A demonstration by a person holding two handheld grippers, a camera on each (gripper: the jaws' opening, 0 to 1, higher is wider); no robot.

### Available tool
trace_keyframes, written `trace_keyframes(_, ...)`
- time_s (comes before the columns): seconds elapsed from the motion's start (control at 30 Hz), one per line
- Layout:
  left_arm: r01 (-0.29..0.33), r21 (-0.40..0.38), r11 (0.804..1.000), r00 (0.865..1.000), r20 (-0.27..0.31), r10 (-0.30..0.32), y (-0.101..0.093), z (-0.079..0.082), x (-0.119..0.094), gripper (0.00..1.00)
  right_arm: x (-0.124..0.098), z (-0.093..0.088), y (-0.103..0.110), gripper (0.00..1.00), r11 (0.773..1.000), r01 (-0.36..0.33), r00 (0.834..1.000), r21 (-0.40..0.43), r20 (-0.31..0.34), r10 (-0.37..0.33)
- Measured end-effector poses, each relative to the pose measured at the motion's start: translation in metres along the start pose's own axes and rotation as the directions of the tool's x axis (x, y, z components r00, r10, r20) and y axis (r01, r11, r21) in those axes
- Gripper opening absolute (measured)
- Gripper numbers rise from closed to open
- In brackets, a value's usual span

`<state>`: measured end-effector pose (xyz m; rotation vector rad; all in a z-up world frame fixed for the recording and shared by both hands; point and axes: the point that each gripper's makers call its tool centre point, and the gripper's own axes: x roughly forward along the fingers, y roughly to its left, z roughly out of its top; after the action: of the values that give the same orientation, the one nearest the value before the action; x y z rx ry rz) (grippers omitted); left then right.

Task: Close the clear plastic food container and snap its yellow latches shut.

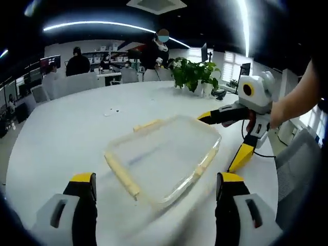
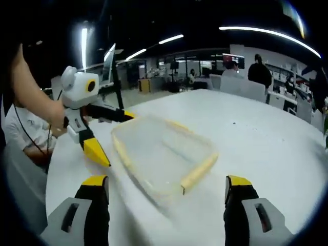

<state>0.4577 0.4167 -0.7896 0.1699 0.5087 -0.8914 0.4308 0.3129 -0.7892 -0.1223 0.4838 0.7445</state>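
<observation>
Yellow-tipped jaws of the left tool [image 1: 156,192] rise wide apart nearest the camera, gripping nothing, with the clear plastic container [image 1: 163,156] lying on the white tabletop [image 1: 66,138] just beyond them. Taking the container as the landmark: it sits flat, its lid seemingly already resting on top, though the blur makes that hard to confirm. Pale yellow latches [image 1: 122,175] run along its edges, one on the side nearest the left tool, one on the far side, one on the side toward the other tool. In the right gripper view the container [image 2: 163,152] lies ahead of the right tool [image 2: 166,195], whose jaws also stand wide open and empty; a latch [image 2: 199,172] faces it on the near corner. From the left gripper view, the right tool [image 1: 228,138] shows beside the container's far corner, one jaw close to the rim, though I cannot tell if it touches. Beyond the container stand a potted plant [image 1: 195,74] and people at distant desks. Judging by this, the latching step is about to start: the next move calls for steadying the container with one tool and pressing a latch down with the other until it snaps.
</observation>
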Motion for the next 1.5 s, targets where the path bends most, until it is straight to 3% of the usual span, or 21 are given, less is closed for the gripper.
trace_keyframes(0.3, 0.000, -0.009, 1.000, 1.000, -0.023, -0.001, -0.003, -0.012, -0.004, 0.97, -0.008, -0.006, 0.004, 0.94, 1.000, 0.010, 1.000, 0.028, 0.002, -0.010)
trace_keyframes(0.43, 0.004, -0.018, 1.000, 1.000, -0.020, -0.004, -0.005, -0.015, -0.005, 0.97, -0.006, -0.018, 0.004, 0.93, 1.000, 0.013, 1.000, 0.024, -0.027, -0.012)
trace_keyframes(0.6, 0.010, -0.013, 1.000, 0.999, -0.031, -0.011, -0.007, -0.019, -0.008, 0.96, -0.010, -0.014, 0.002, 0.92, 0.998, 0.045, 0.999, 0.038, -0.011, -0.045)
trace_keyframes(1.5, -0.022, -0.064, 0.998, 0.999, -0.042, 0.019, -0.013, -0.035, -0.030, 0.94, -0.035, -0.027, 0.009, 0.91, 0.995, 0.068, 0.998, 0.076, -0.022, -0.066)
